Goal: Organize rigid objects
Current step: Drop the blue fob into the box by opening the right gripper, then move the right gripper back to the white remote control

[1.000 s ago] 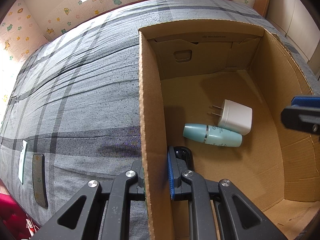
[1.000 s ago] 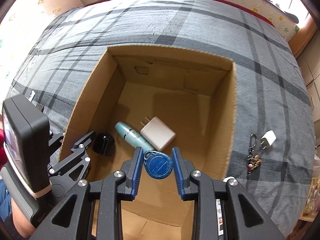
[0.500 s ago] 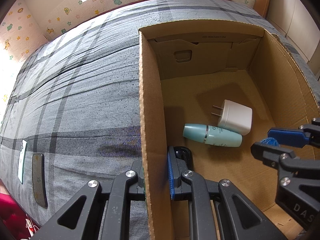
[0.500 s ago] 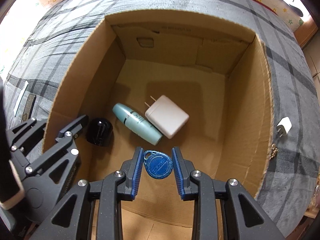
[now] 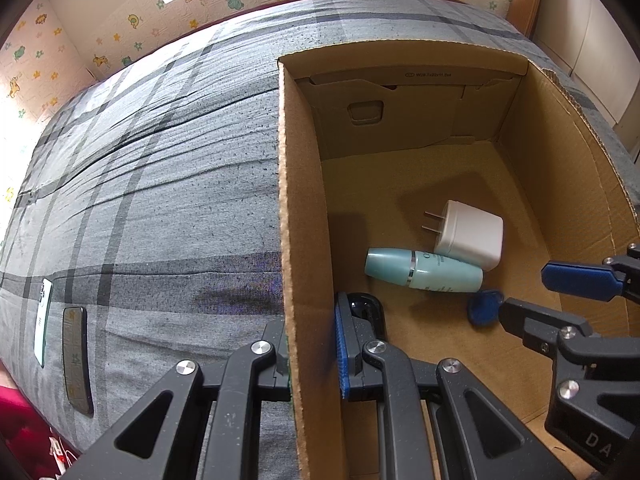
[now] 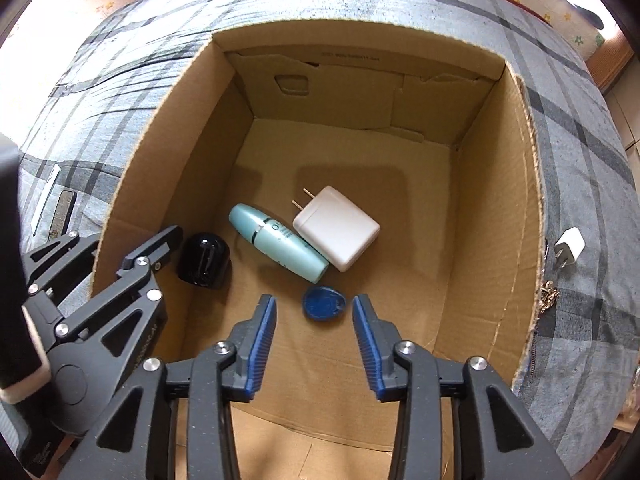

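Inside the cardboard box — right gripper just spread, blue tag dropped.

Both wrist cameras look steeply down, close, sharing the cardboard box interior.

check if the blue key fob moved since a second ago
Yes. The blue key fob has left the right gripper, whose jaws have just been opening, and now lies on the cardboard box floor beside the teal bottle.
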`<action>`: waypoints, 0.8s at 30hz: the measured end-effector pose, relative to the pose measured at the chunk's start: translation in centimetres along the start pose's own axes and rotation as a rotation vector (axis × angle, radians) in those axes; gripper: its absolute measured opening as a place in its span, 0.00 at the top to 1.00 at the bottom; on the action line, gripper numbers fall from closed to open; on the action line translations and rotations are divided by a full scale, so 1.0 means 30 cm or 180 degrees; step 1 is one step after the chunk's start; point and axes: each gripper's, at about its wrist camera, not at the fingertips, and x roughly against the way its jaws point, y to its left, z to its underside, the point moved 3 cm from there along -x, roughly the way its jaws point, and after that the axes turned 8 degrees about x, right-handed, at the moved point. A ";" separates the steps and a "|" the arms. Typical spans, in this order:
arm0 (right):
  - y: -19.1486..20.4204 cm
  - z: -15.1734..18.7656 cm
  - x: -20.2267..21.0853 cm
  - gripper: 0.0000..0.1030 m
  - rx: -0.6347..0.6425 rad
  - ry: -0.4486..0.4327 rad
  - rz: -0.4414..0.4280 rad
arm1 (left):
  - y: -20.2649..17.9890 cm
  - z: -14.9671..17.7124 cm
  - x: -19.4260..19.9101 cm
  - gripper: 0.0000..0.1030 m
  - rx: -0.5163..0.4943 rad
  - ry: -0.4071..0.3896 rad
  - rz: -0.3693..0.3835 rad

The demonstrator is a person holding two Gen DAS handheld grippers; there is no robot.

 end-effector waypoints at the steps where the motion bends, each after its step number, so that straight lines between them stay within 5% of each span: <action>1: 0.002 -0.001 0.004 0.57 0.0007 -0.0012 0.0007 | 0.000 0.000 0.000 0.85 -0.0002 0.0000 -0.0001; 13: -0.015 0.004 0.126 0.48 0.0007 -0.0276 0.0070 | -0.004 0.001 0.001 0.85 -0.0002 -0.0005 -0.0008; 24: -0.101 0.028 0.264 0.05 -0.0042 -0.0520 0.0243 | 0.000 0.002 0.001 0.85 0.0010 0.0000 0.0013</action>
